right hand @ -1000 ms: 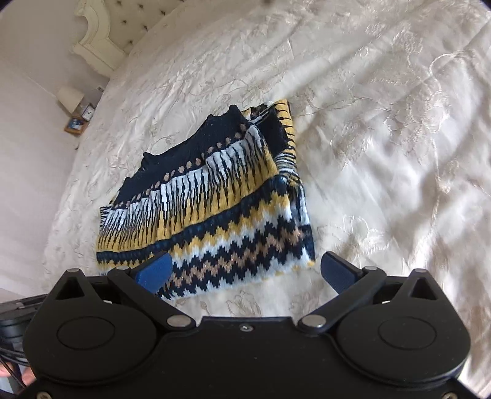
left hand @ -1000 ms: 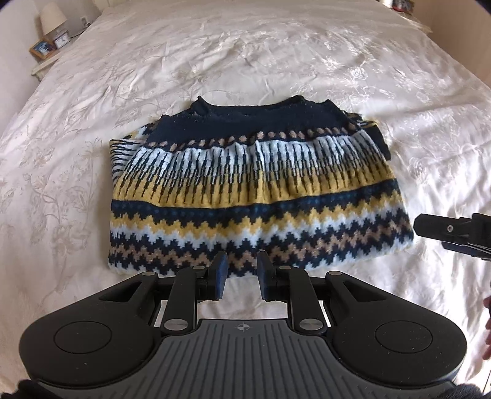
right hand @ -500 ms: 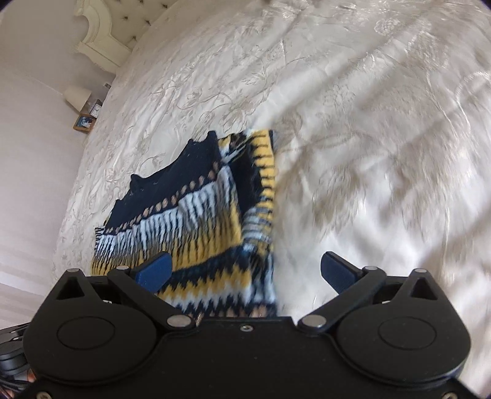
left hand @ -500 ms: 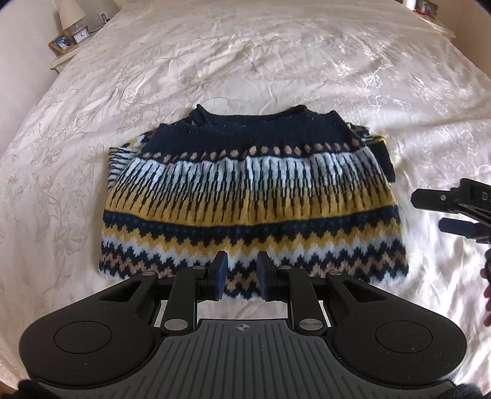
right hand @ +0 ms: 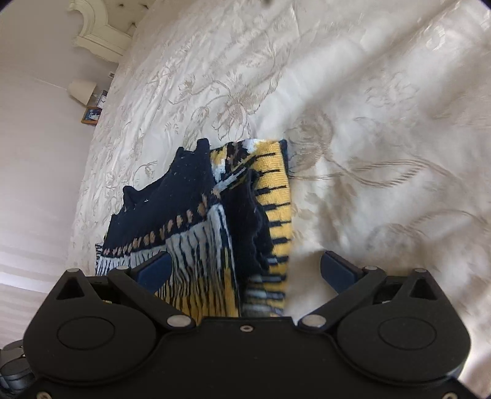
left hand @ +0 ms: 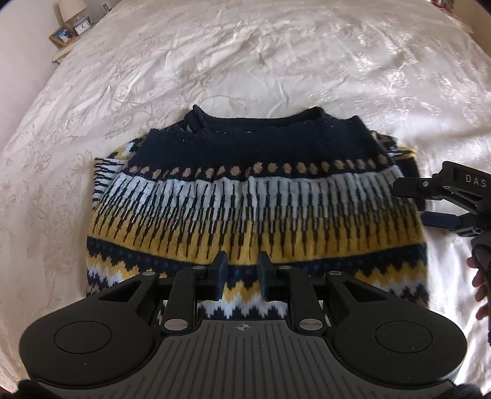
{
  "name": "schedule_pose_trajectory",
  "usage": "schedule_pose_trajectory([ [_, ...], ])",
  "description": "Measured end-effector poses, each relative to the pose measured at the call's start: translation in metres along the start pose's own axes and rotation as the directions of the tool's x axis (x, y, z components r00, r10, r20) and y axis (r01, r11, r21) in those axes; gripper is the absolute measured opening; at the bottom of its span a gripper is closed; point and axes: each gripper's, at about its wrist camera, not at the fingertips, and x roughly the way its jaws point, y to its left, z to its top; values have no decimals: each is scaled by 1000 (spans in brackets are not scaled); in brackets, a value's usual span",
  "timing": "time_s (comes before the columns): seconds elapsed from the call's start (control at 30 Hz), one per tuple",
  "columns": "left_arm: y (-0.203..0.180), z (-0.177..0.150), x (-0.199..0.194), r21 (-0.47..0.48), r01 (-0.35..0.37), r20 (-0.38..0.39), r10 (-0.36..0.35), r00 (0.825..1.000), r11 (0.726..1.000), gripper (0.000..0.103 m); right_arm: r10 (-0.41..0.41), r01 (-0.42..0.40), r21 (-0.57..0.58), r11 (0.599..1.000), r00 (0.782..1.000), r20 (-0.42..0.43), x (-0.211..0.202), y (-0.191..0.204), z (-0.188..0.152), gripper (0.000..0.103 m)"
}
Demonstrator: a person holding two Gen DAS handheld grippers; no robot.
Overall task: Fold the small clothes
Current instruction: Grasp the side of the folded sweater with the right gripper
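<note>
A knitted sweater [left hand: 254, 196] in navy, white, yellow and tan bands lies flat on the bed, sleeves folded in, neck away from me. My left gripper [left hand: 242, 276] hovers over its lower hem, jaws narrowly apart and holding nothing. My right gripper [right hand: 245, 270] is wide open over the sweater's right edge [right hand: 245, 214], one finger on each side of the folded sleeve. It also shows in the left wrist view [left hand: 429, 202] at the sweater's right side.
The white embroidered bedspread [left hand: 245, 61] covers the whole bed. A nightstand with a lamp [left hand: 72, 9], clock and picture frame [left hand: 63, 35] stands at the far left. The cream headboard [right hand: 101, 33] shows in the right wrist view.
Both grippers moved forward. The left came from the hem's front edge to above the lower hem. The right swung onto the sweater's right edge. Neither closed.
</note>
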Motion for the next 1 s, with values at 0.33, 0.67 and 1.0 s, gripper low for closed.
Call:
schedule_pose_trajectory([
  [0.33, 4, 25, 42, -4, -5, -55, 5, 998, 1000, 20, 147, -147, 4, 989, 988, -44, 28, -8, 20, 103],
  [0.67, 13, 47, 49, 21, 11, -4, -11, 1000, 1000, 20, 138, -145, -124, 982, 988, -63, 28, 2, 14, 103],
  [1.0, 22, 73, 87, 23, 23, -4, -23, 1000, 999, 20, 81, -94, -170, 981, 993, -82, 22, 5, 11, 72],
])
